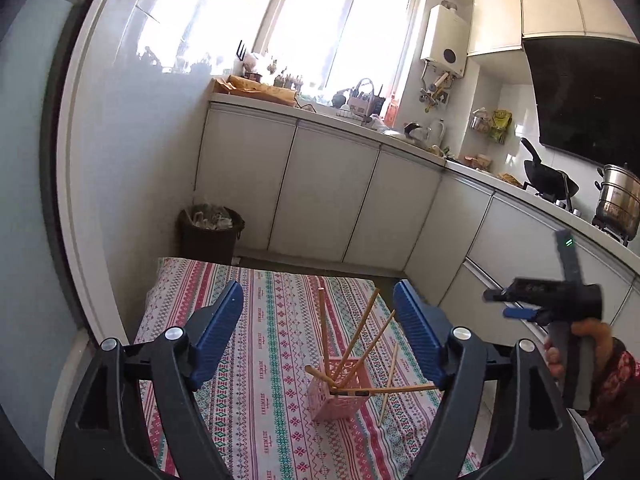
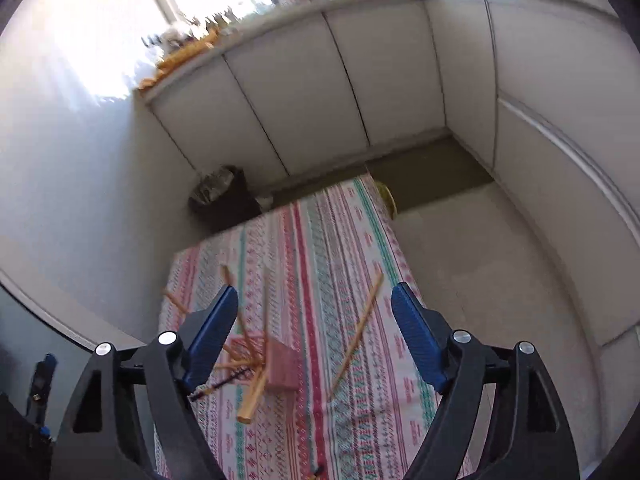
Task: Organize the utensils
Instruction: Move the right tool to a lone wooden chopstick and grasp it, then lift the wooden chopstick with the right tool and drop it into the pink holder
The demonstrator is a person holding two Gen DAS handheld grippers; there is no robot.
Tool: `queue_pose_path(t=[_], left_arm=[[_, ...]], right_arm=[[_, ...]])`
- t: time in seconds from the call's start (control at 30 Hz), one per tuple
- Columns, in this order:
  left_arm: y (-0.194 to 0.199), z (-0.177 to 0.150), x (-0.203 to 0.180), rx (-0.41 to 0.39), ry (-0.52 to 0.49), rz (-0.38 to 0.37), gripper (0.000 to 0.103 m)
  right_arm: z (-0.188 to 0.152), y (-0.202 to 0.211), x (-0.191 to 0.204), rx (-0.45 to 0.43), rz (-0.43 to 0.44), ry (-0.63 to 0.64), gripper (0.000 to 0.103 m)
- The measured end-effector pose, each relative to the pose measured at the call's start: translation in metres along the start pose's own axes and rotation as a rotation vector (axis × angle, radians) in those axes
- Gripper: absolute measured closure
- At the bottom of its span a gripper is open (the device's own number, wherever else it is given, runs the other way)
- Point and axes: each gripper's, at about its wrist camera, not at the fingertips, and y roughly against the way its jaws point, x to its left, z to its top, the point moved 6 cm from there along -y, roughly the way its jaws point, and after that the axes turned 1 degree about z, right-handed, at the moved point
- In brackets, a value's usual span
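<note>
Chopsticks (image 1: 362,334) are mostly sitting in the pink basket (image 1: 340,394), which is standing on the striped cloth (image 1: 260,360) right under both tongs. One stick (image 1: 389,384) is lying outside it, just beside the basket on the right; in the right wrist view that same loose stick (image 2: 356,338) is lying on the cloth between the fingers. Another one is resting flat across the basket's rim with its tip poking out to the right, and a dark-tipped one is lying there too.

Left gripper (image 1: 319,334) is hanging above the basket with its blue pads spread wide, holding nothing. Right gripper (image 2: 314,334) is also gaping wide and empty; its view is blurry, so I'm guessing it's on the move.

My read: the loose stick is the next thing needing a grab. I'd be coming down with the right one along the stick's length, pinching near its middle so it isn't swinging, then tipping it upright before dropping it in. The basket looks light and top-heavy with sticks leaning every way, so the left one steadying a wall seems smart, otherwise a nudge could be tipping the whole thing.

Further back there's a bin (image 1: 211,232) past the cloth, then white cabinets (image 1: 320,196) and a sunny window (image 1: 340,24).
</note>
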Motion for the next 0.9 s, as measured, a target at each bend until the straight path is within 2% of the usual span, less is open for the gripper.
queue_pose_path(t=[0.1,0.2,0.27,0.4,0.5,0.57,0.6,0.63,0.67,0.7,0.8,0.9], left_arm=[[0.011,-0.007,-0.002,-0.016,-0.013,0.001,0.017],[0.014,-0.016,0.001,-0.017,-0.044,0.031,0.013],[0.01,-0.02,0.005,-0.005,-0.052,0.044,0.013],[0.003,-0.024,0.018,0.01,-0.04,0.06,0.012],[-0.004,-0.027,0.025,0.027,-0.037,0.067,0.012],[-0.01,-0.031,0.029,0.045,-0.037,0.079,0.012],[-0.012,-0.033,0.031,0.054,-0.036,0.082,0.012],[-0.014,-0.033,0.033,0.061,-0.036,0.085,0.012],[-0.015,-0.034,0.035,0.064,-0.035,0.089,0.012],[-0.015,-0.035,0.037,0.065,-0.033,0.092,0.012],[-0.012,-0.033,0.043,0.062,-0.012,0.1,0.012],[-0.007,-0.033,0.047,0.059,0.001,0.097,0.012]], right_arm=[[-0.001,-0.069,-0.045,0.056,-0.122,-0.094,0.024],[-0.004,-0.138,-0.066,0.177,-0.148,-0.169,0.024],[-0.005,-0.174,-0.068,0.226,-0.164,-0.19,0.024],[-0.001,-0.216,-0.06,0.249,-0.242,-0.154,0.024],[0.001,-0.236,-0.057,0.251,-0.265,-0.15,0.024],[-0.002,-0.254,-0.052,0.282,-0.281,-0.13,0.026],[-0.005,-0.263,-0.05,0.309,-0.298,-0.108,0.034],[-0.002,-0.264,-0.044,0.265,-0.351,-0.037,0.054],[-0.001,-0.265,-0.037,0.235,-0.373,0.024,0.063],[-0.002,-0.267,-0.03,0.232,-0.325,0.043,0.093],[-0.009,-0.26,-0.032,0.22,-0.281,0.015,0.095],[-0.007,-0.218,-0.036,0.055,-0.121,-0.02,0.095]])
